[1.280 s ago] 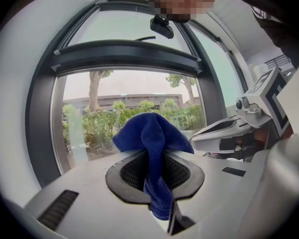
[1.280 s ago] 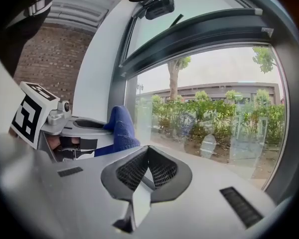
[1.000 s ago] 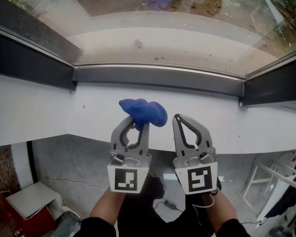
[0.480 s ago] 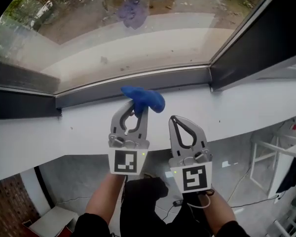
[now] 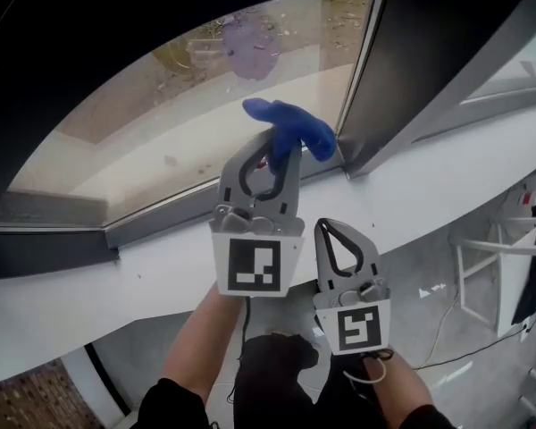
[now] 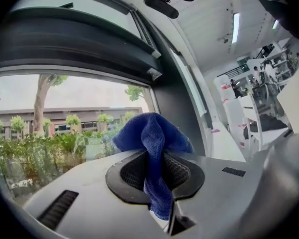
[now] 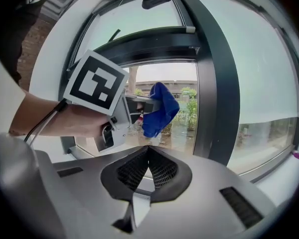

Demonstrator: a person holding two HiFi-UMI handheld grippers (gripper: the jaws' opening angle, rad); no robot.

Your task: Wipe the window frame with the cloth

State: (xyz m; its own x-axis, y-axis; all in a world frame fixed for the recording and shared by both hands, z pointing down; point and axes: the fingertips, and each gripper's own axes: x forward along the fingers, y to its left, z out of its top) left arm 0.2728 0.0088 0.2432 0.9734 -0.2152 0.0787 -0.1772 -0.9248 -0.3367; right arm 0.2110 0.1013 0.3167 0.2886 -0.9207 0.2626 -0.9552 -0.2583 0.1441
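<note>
– Cloth [image 5: 295, 128]: how will it handle?
– Soft, light and floppy, I'd judge. The left gripper [image 5: 280, 146] has its jaws clamped on the bunched middle, holding it up just beside the window frame [image 5: 402, 70].
– And the right gripper [image 5: 329, 226]?
– Jaws together, empty, lower down.

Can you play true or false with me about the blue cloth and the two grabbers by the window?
1. The left gripper is pinching the blue cloth. True.
2. The right gripper holds a cloth as well. False: its jaws are shut on nothing.
3. The cloth is lying on the white sill. False: it is held up in front of the glass.
4. The cloth is close to the dark upright window frame. True.
</note>
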